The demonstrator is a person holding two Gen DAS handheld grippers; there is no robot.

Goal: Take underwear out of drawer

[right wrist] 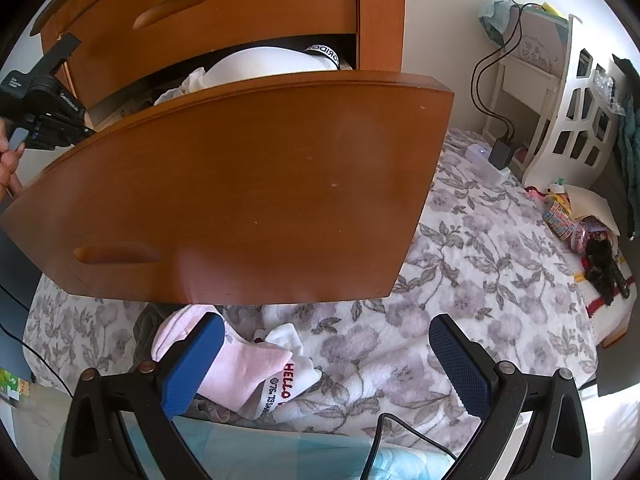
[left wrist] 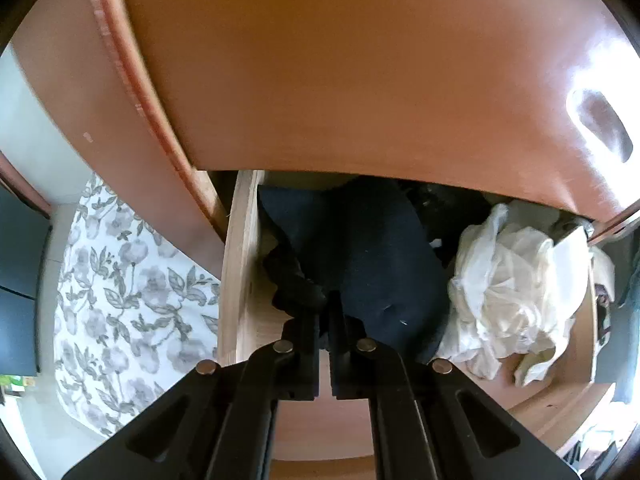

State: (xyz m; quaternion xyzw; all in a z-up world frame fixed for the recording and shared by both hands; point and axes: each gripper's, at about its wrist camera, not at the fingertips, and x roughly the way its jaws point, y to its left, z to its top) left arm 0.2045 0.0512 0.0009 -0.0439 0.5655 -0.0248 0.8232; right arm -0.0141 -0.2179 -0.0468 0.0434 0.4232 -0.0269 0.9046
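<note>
The open drawer (left wrist: 240, 264) holds dark navy and black underwear (left wrist: 372, 264) on the left and crumpled white garments (left wrist: 508, 280) on the right. My left gripper (left wrist: 325, 307) points down into it, jaws together, tips pinching a fold of the dark underwear. In the right wrist view that gripper (right wrist: 44, 92) reaches over the drawer's brown front (right wrist: 240, 184), and white garments (right wrist: 260, 66) show inside. My right gripper (right wrist: 326, 344) hangs open below the drawer front, over the bed, nothing between its blue pads (right wrist: 460, 364). Pink and white clothes (right wrist: 256, 368) lie under it.
The closed drawer above (left wrist: 340, 60) overhangs the open one. A floral bedspread (right wrist: 480, 280) surrounds the chest. A white nightstand (right wrist: 524, 64) with black cables (right wrist: 480, 80) and a charger (right wrist: 504, 152) stands at the back right, with toys (right wrist: 572, 224) beside a white headboard (right wrist: 580, 120).
</note>
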